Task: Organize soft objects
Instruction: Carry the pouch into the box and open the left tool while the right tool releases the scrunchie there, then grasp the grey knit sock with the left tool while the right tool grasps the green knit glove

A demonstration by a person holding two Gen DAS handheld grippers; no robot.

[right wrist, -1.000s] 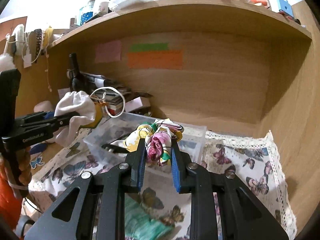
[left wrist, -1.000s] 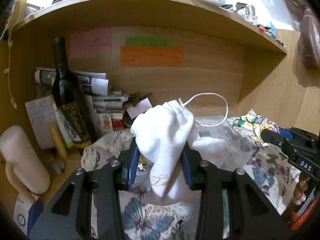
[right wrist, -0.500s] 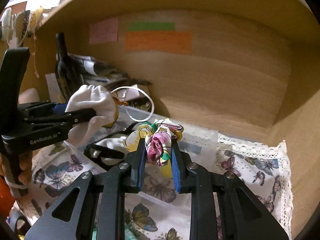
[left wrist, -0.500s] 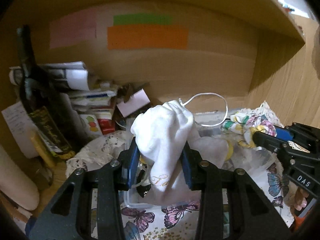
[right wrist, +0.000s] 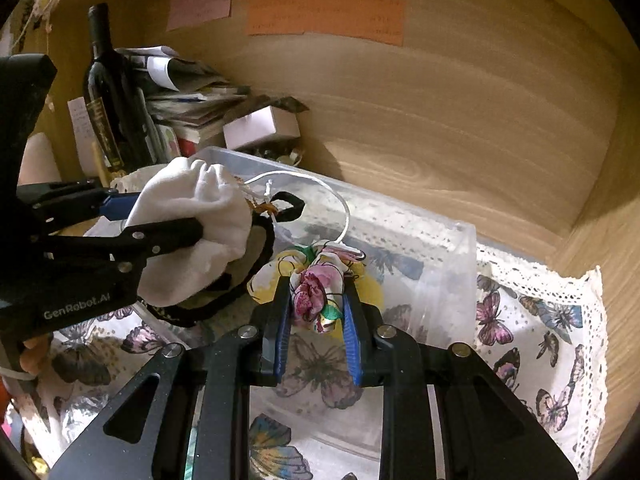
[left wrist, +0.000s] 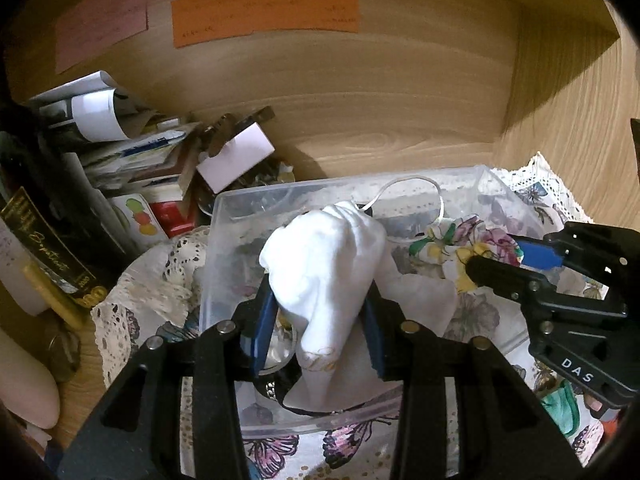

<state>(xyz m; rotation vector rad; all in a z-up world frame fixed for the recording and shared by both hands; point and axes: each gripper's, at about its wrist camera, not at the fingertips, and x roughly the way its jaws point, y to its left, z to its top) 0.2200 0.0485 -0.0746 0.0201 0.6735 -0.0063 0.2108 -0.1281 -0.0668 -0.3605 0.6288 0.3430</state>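
My left gripper is shut on a white cloth pouch with a white cord loop, held over a clear plastic box. My right gripper is shut on a floral scrunchie, also over the box. In the right wrist view the left gripper and the pouch are at the left. In the left wrist view the right gripper and the scrunchie are at the right. A black band lies in the box under the pouch.
The box stands on a butterfly-print cloth inside a wooden shelf niche. A dark wine bottle, stacked papers and a small white box crowd the back left. Coloured paper notes are on the back wall.
Both grippers have moved forward into the niche and down over the clear box, each still holding its item. The box now fills the middle of both views.
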